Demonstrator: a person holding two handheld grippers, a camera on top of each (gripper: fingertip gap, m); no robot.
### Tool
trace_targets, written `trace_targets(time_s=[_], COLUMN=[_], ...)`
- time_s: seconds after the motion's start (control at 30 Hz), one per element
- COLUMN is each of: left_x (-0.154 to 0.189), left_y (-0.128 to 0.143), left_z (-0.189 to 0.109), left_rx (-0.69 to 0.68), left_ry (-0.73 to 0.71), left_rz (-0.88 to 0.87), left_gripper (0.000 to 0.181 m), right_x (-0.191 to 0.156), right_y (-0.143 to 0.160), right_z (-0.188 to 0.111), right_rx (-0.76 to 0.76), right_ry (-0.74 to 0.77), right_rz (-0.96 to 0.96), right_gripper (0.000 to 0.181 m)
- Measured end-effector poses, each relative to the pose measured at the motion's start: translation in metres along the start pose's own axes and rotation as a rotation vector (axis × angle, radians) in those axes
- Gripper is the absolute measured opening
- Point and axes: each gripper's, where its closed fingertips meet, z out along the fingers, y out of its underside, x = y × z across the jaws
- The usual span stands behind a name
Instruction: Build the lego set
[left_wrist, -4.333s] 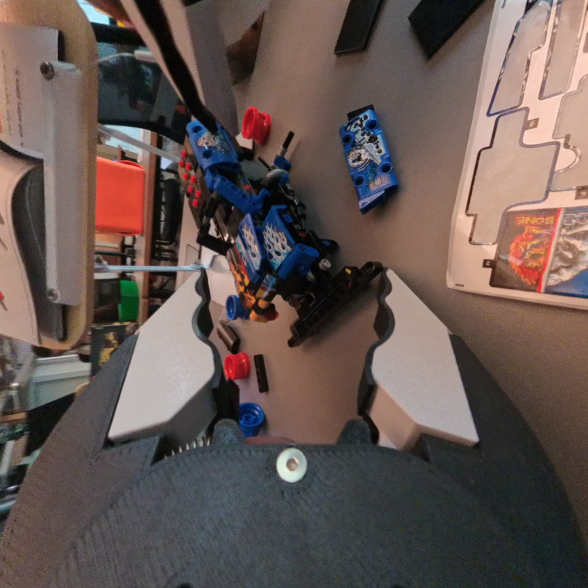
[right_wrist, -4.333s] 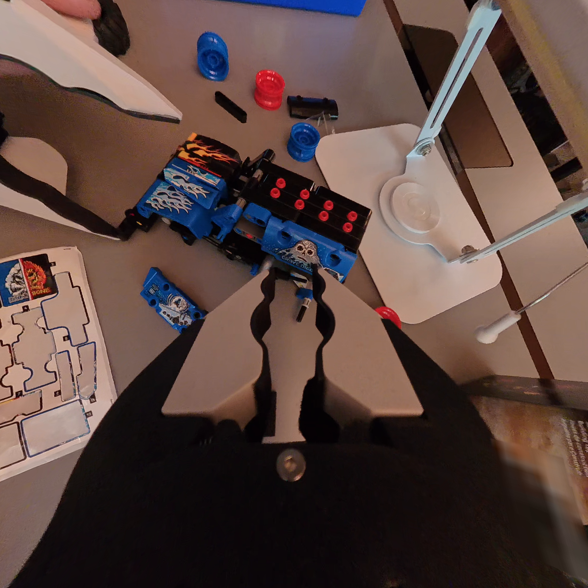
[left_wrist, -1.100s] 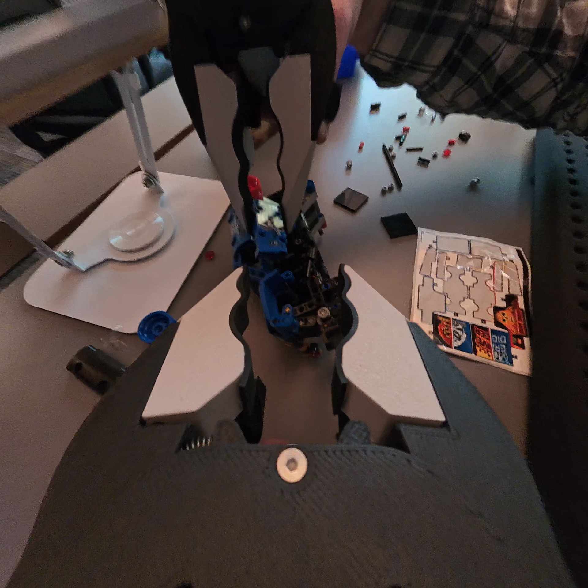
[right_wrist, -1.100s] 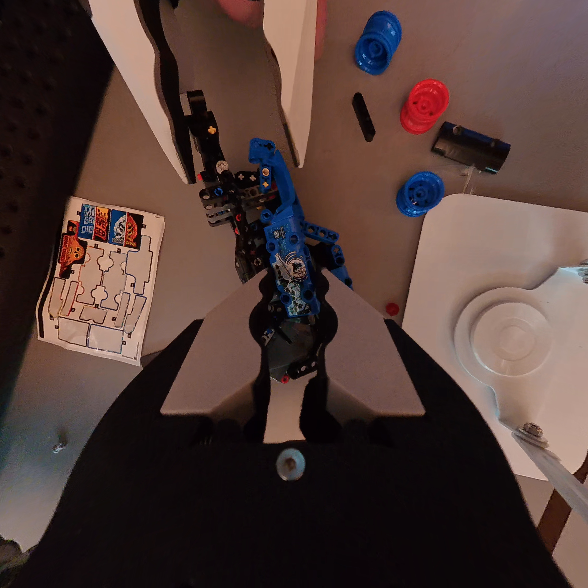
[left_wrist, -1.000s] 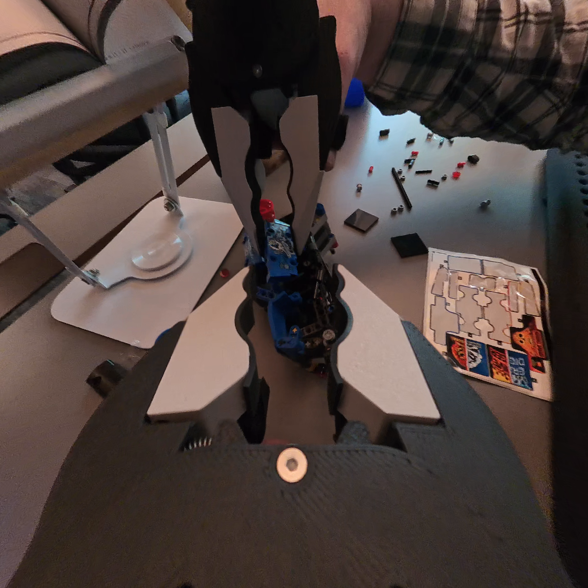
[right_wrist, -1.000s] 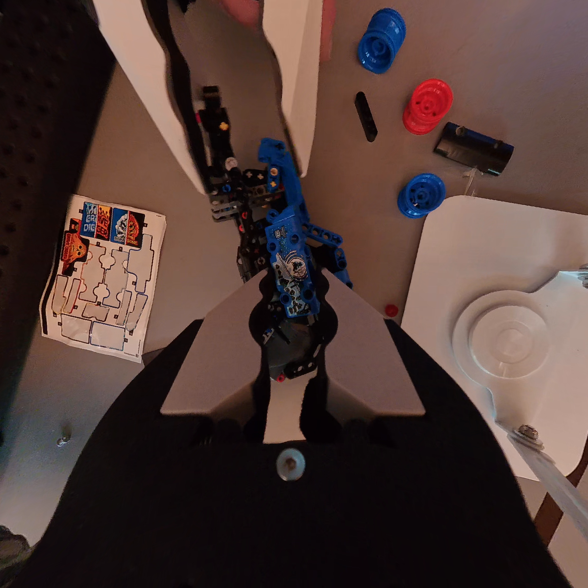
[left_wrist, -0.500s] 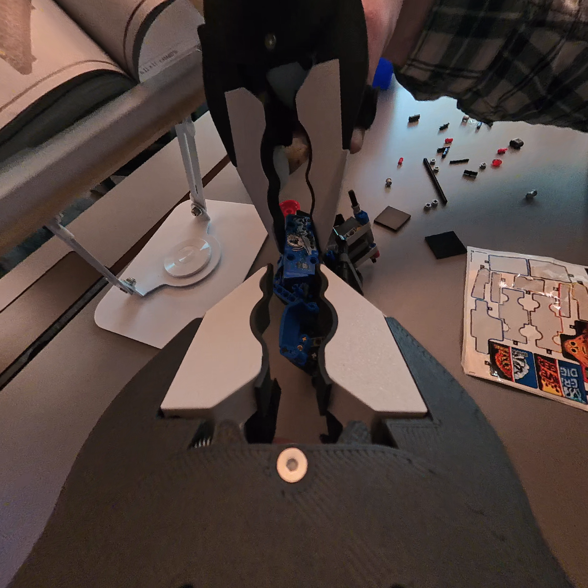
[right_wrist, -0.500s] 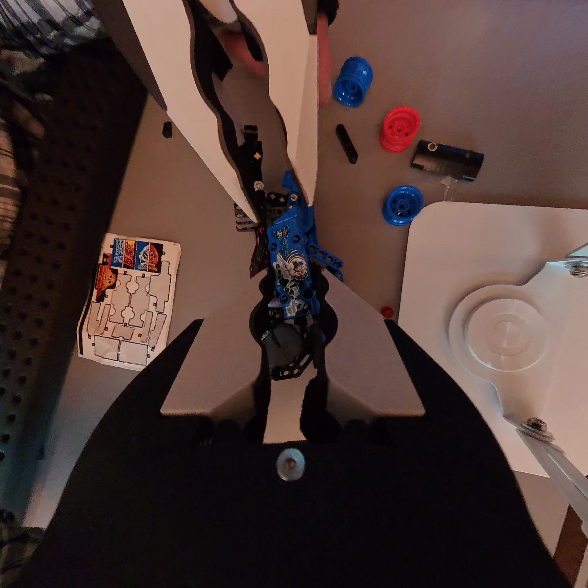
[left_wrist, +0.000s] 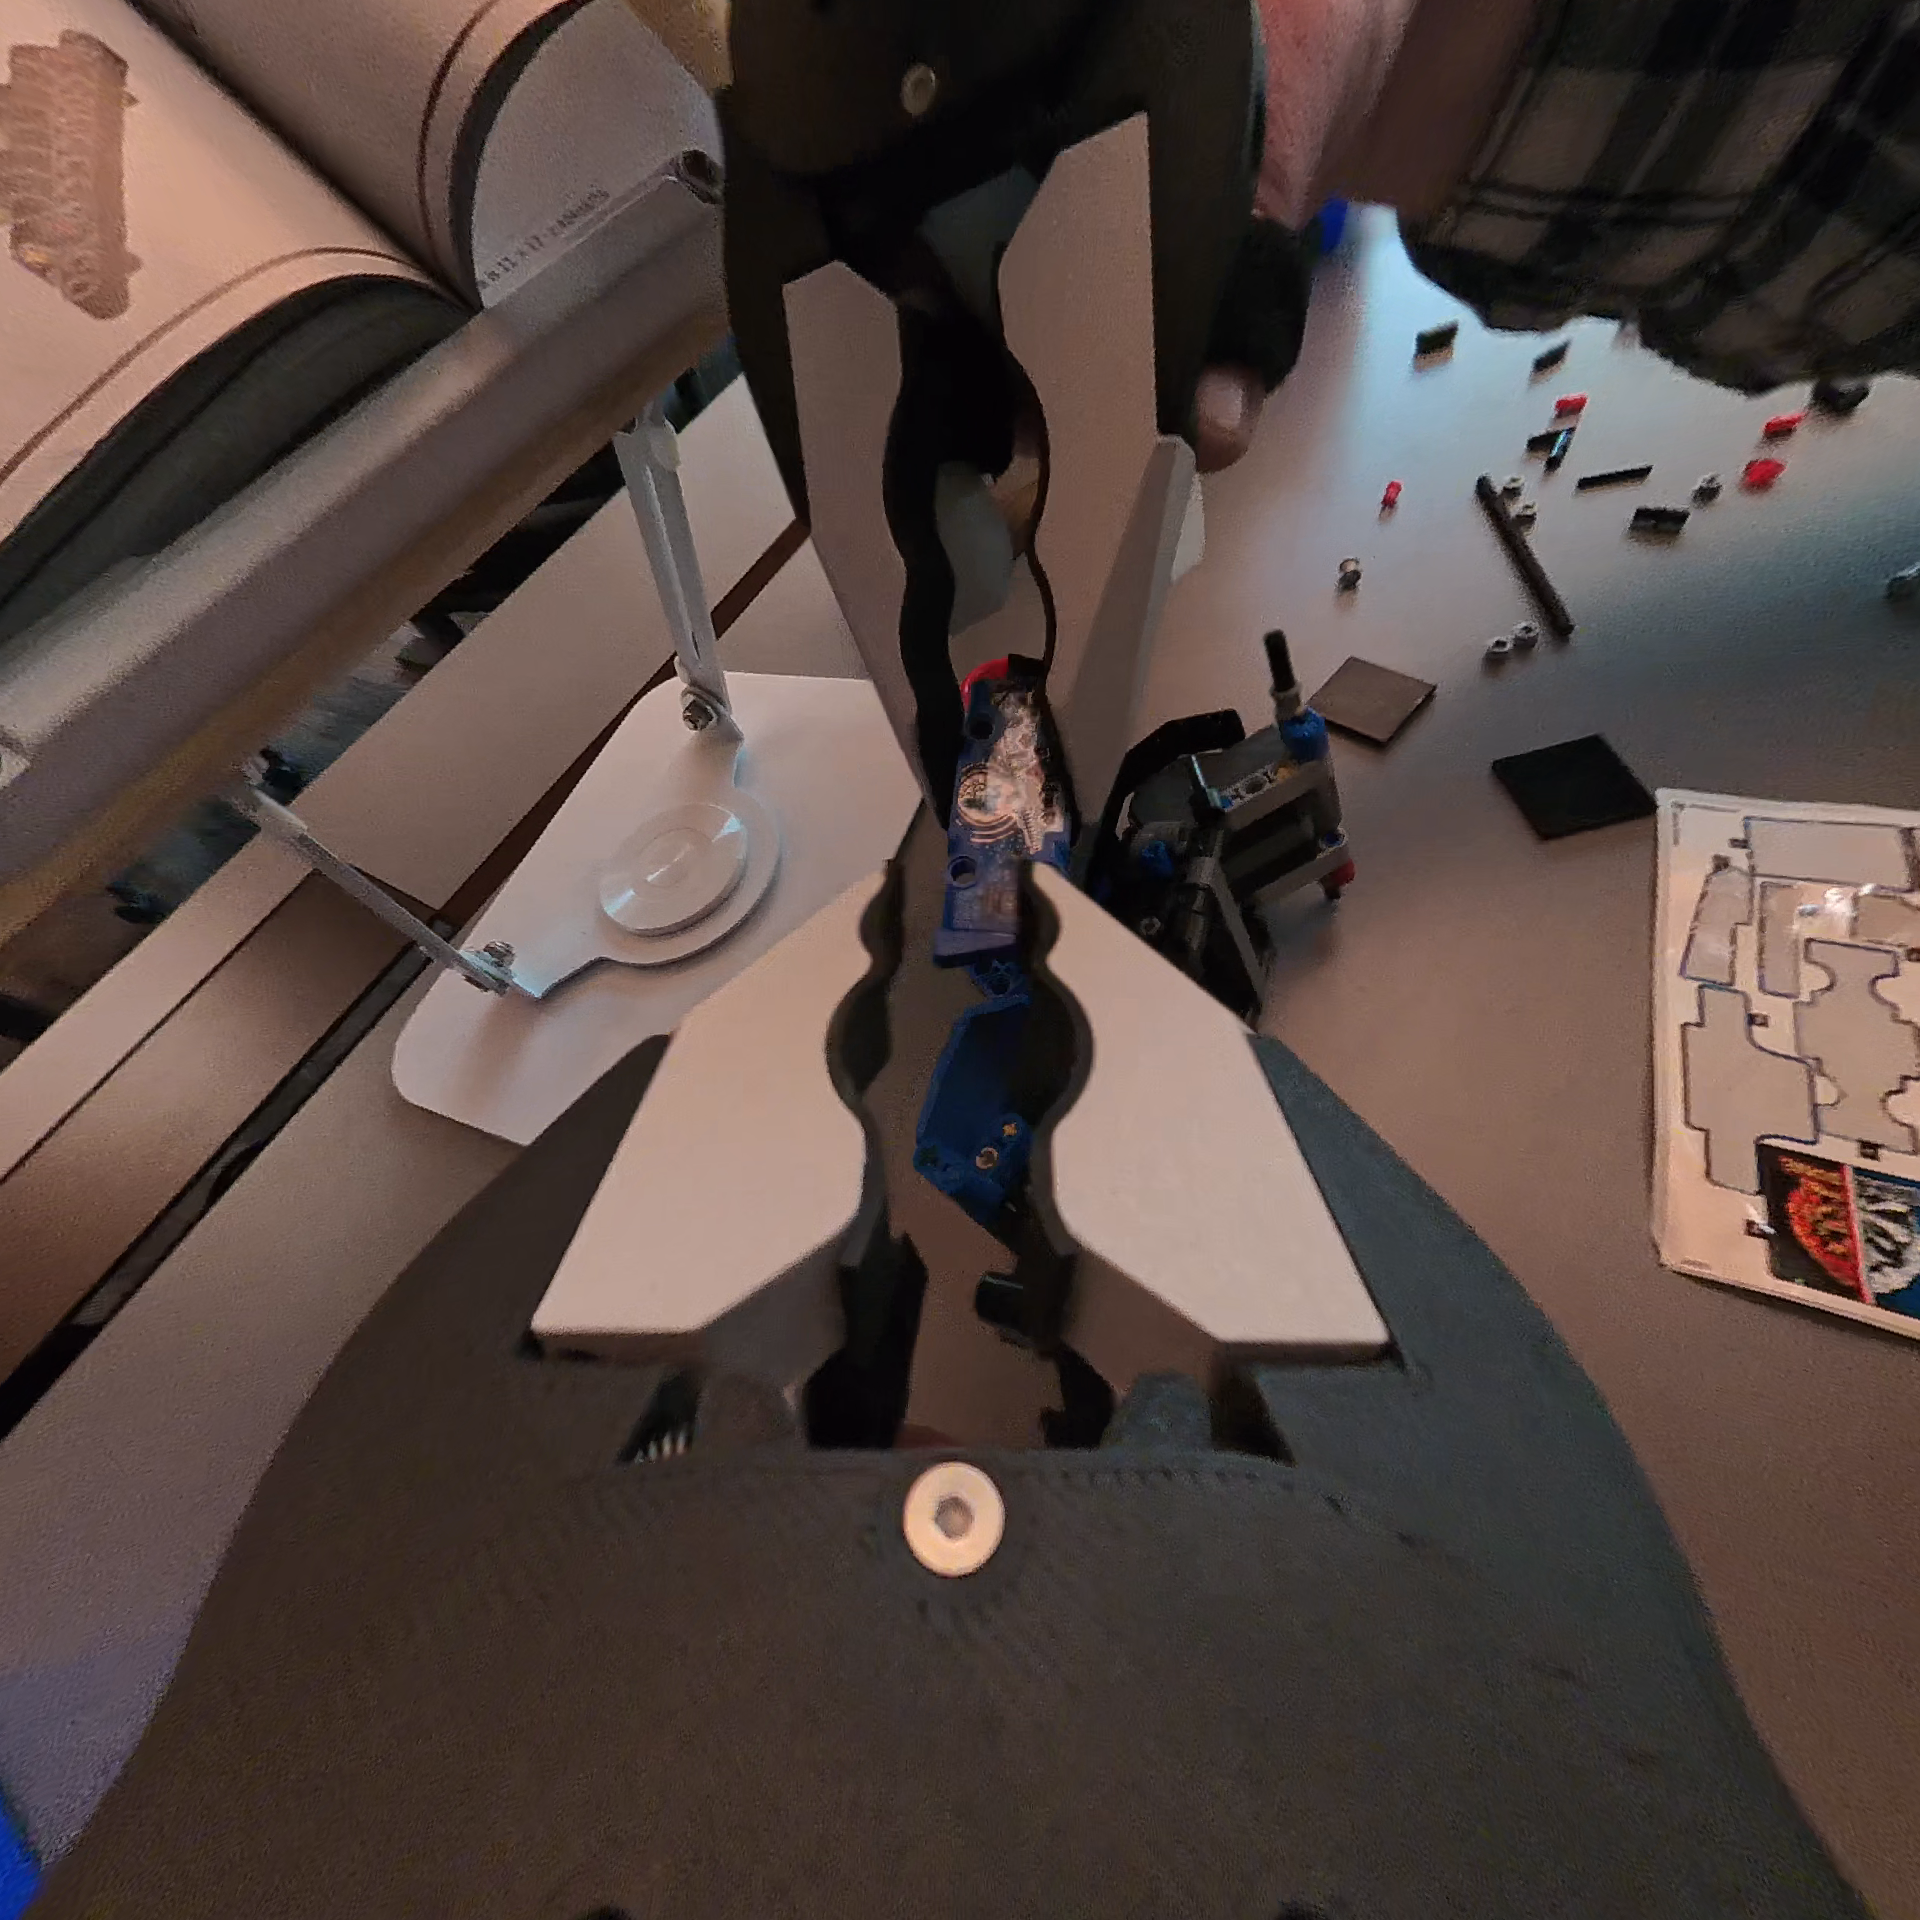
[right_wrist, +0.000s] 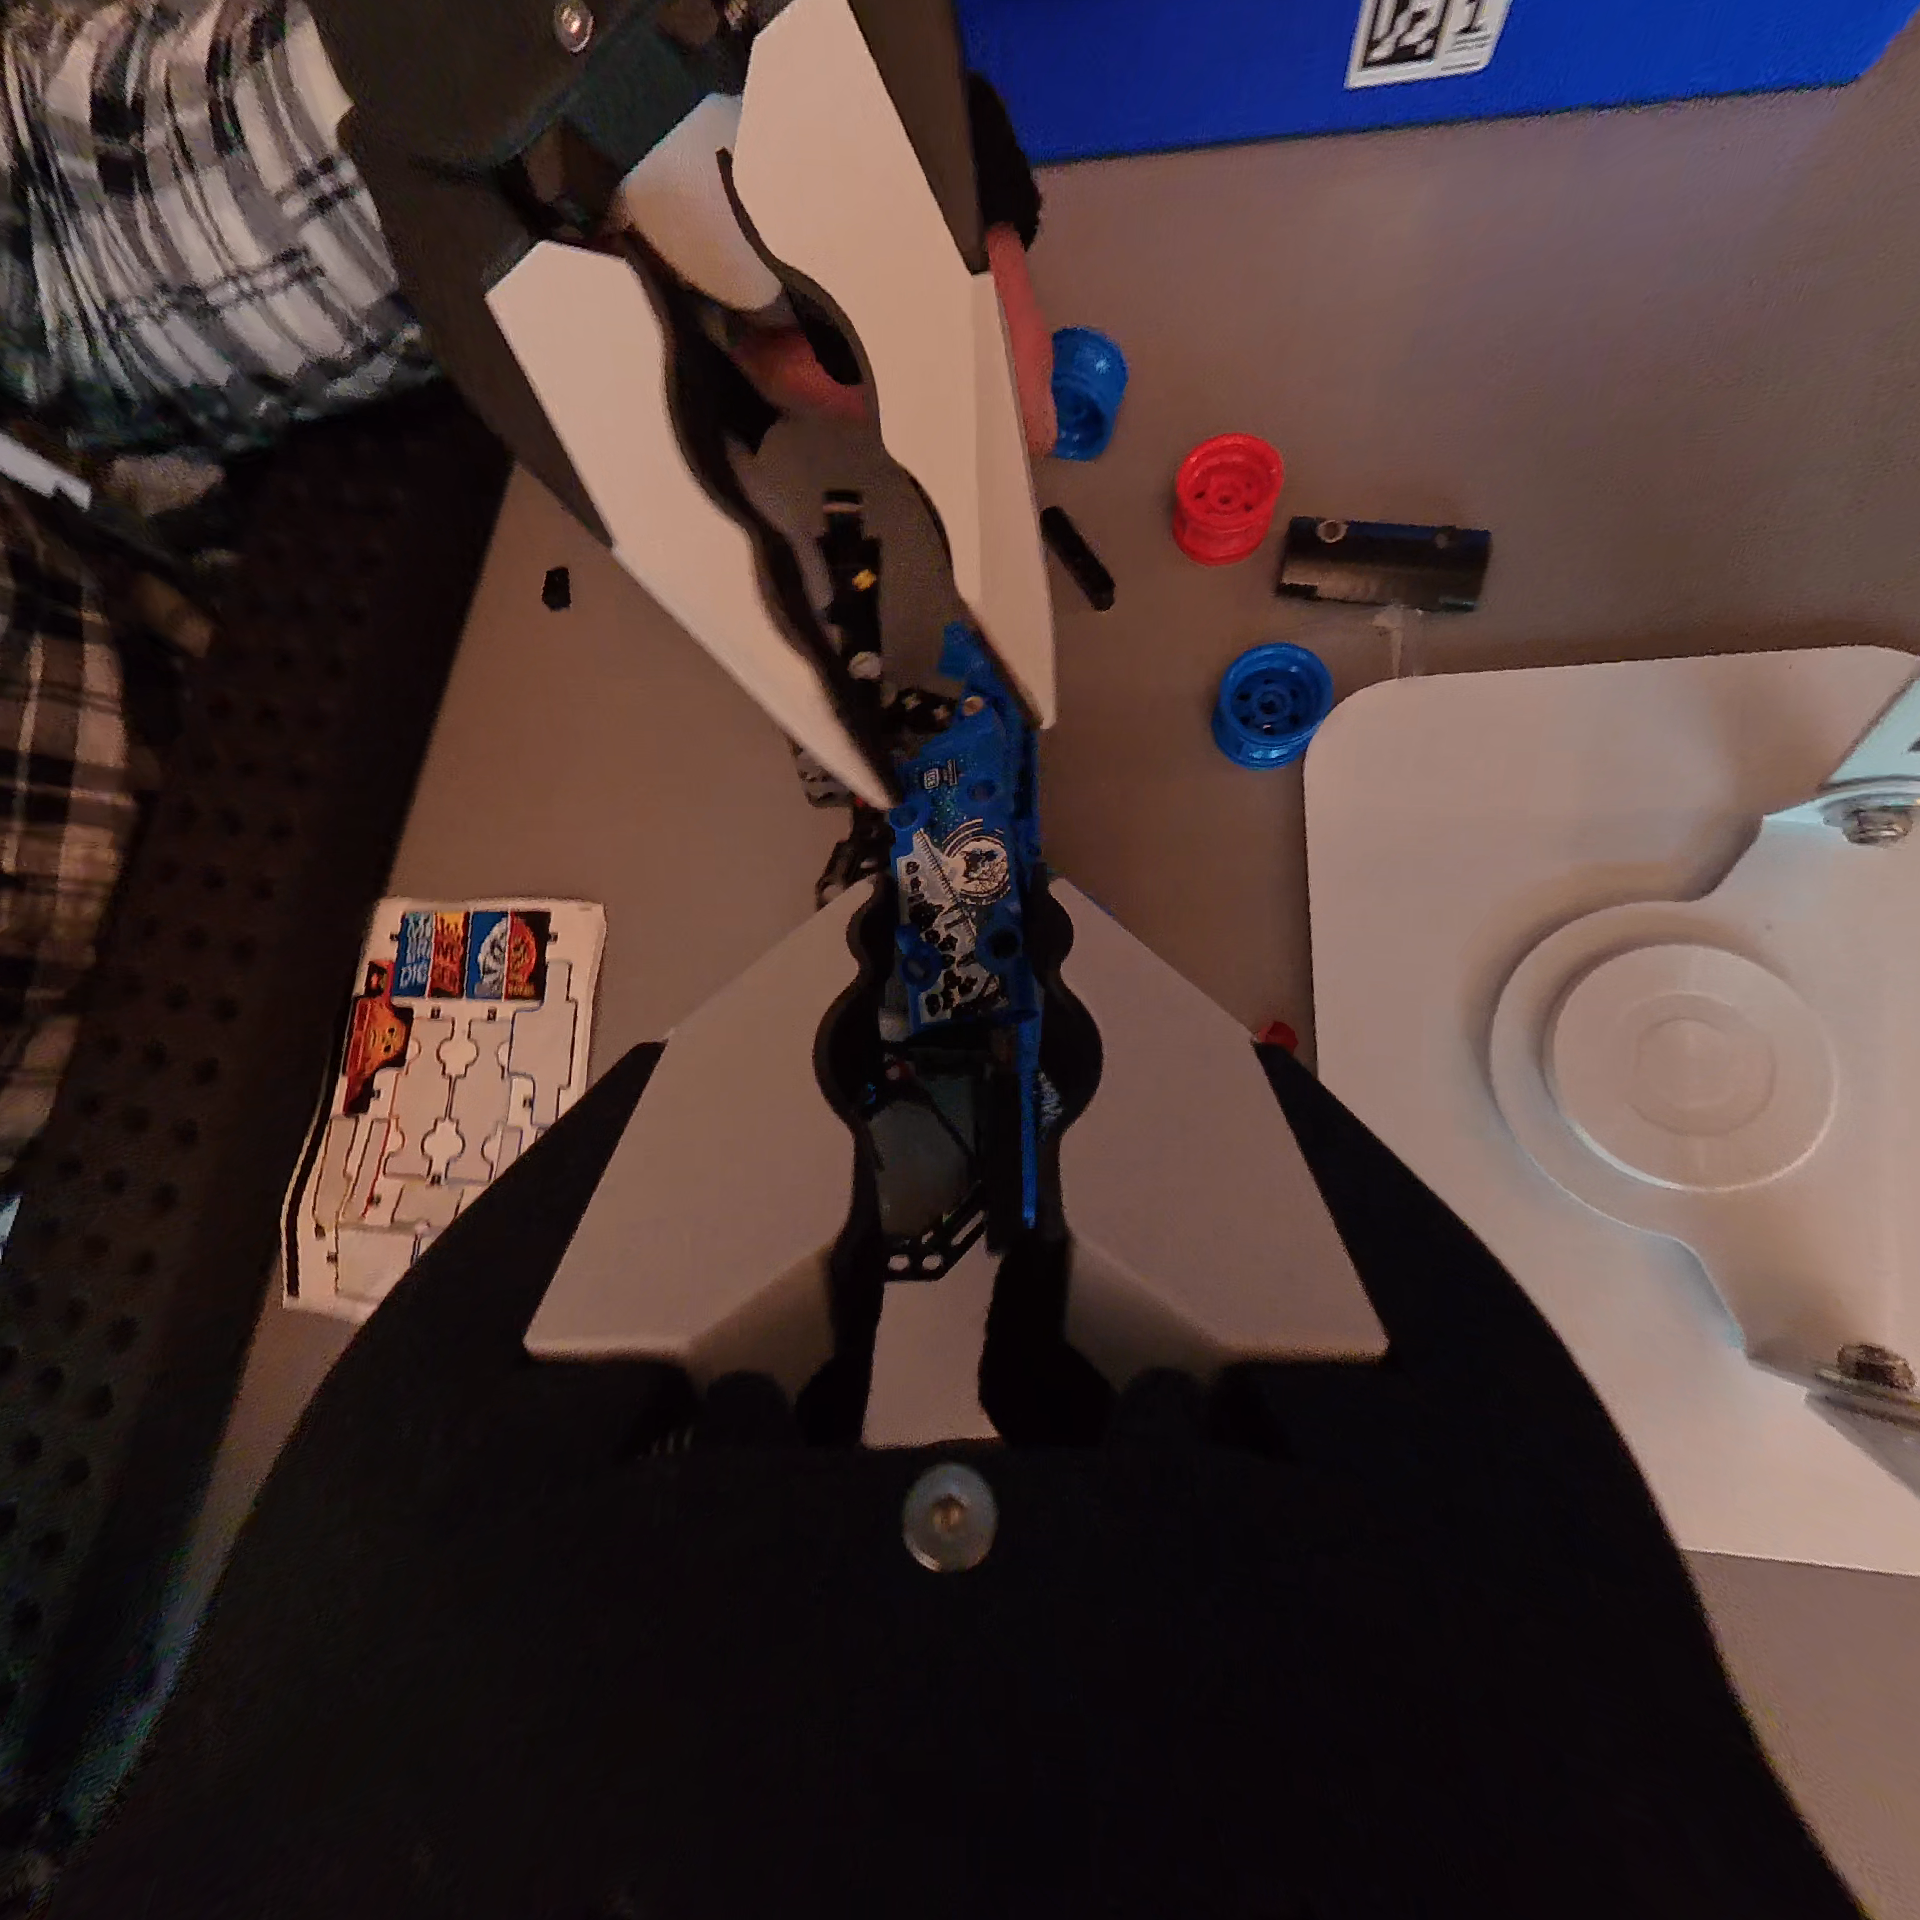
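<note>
I have both tongs on the blue and black lego model (left_wrist: 992, 831), which is lifted above the desk (left_wrist: 1455, 1039) between them. My left tongs (left_wrist: 966, 904) are nearly closed, the fingertips pinching one end of the model. My right tongs (right_wrist: 961, 925) are drawn in to a narrow gap and clamp the other end, the blue printed panel (right_wrist: 961, 883) lying between the fingers.

From the left wrist view I see the right tongs (left_wrist: 997, 748) coming down from above, a hand (left_wrist: 1226, 405) behind them, a grey and black part of the model (left_wrist: 1236, 831) beside their tips, and loose small pieces (left_wrist: 1527, 561) toward the far edge of the desk, with two black square tiles (left_wrist: 1569, 800).

Only the right wrist view shows two blue wheels (right_wrist: 1273, 707), a red wheel (right_wrist: 1226, 499) and a black block (right_wrist: 1382, 561) beyond the white stand base (right_wrist: 1455, 1299).

The sticker sheet (right_wrist: 447, 1081) lies flat on the desk in both views.
</note>
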Motion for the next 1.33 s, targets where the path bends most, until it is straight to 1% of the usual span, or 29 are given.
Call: trace_targets(time_s=[0.07, 0.17, 0.2, 0.27, 0.3, 0.47, 0.63, 0.83, 0.9, 0.97, 1.0, 1.13, 1.17, 1.27, 1.33], left_x=[0.0, 0.001, 0.002, 0.001, 0.001, 0.001, 0.002, 0.004, 0.002, -0.005, -0.006, 0.002, 0.006, 0.013, 0.013], left_y=[-0.001, -0.001, -0.001, -0.001, -0.003, -0.002, -0.003, -0.003, -0.001, 0.002, 0.004, 0.009, 0.012, 0.02, 0.022], left_z=[-0.001, -0.002, -0.003, -0.002, -0.001, 0.0, 0.001, 0.001, 0.002, -0.002, -0.005, -0.013, -0.014, -0.015, -0.013], left_rx=[-0.003, -0.008, -0.01, -0.016, -0.003, 0.021, 0.047, 0.063, 0.047, 0.028, 0.023, -0.005, -0.026, -0.076, -0.08], left_ry=[0.015, 0.012, 0.016, -0.007, -0.01, 0.008, 0.044, 0.107, 0.094, 0.059, 0.065, 0.121, 0.137, 0.167, 0.163], left_rz=[-0.017, 0.01, 0.017, 0.057, 0.065, 0.044, -0.024, -0.133, -0.146, -0.141, -0.145, -0.141, -0.137, -0.137, -0.127], left_gripper=[0.039, 0.041, 0.041, 0.029, 0.027, 0.026, 0.026, 0.026, 0.028, 0.041, 0.044, 0.045, 0.047, 0.055, 0.054], right_x=[0.001, -0.001, -0.004, -0.007, -0.008, -0.007, -0.003, -0.003, -0.002, 0.0, 0.001, 0.005, 0.004, 0.003, 0.002], right_y=[-0.002, -0.008, -0.011, -0.014, -0.014, -0.015, -0.014, -0.013, -0.011, -0.004, 0.0, 0.014, 0.017, 0.022, 0.025], right_z=[-0.001, -0.006, -0.008, -0.01, -0.01, -0.012, -0.008, -0.007, -0.007, -0.004, -0.003, 0.003, 0.005, 0.01, 0.014], right_rx=[0.05, 0.13, 0.159, 0.191, 0.19, 0.207, 0.177, 0.151, 0.131, 0.106, 0.1, 0.074, 0.065, 0.049, 0.037], right_ry=[0.01, 0.01, -0.003, -0.01, -0.004, 0.024, 0.107, 0.147, 0.144, 0.14, 0.134, 0.1, 0.081, 0.061, 0.052], right_rz=[0.031, 0.05, 0.052, 0.054, 0.053, 0.043, -0.045, -0.094, -0.07, -0.035, -0.014, 0.058, 0.07, 0.078, 0.079], right_gripper=[0.024, 0.024, 0.024, 0.024, 0.024, 0.024, 0.026, 0.024, 0.024, 0.024, 0.025, 0.024, 0.024, 0.025, 0.025])
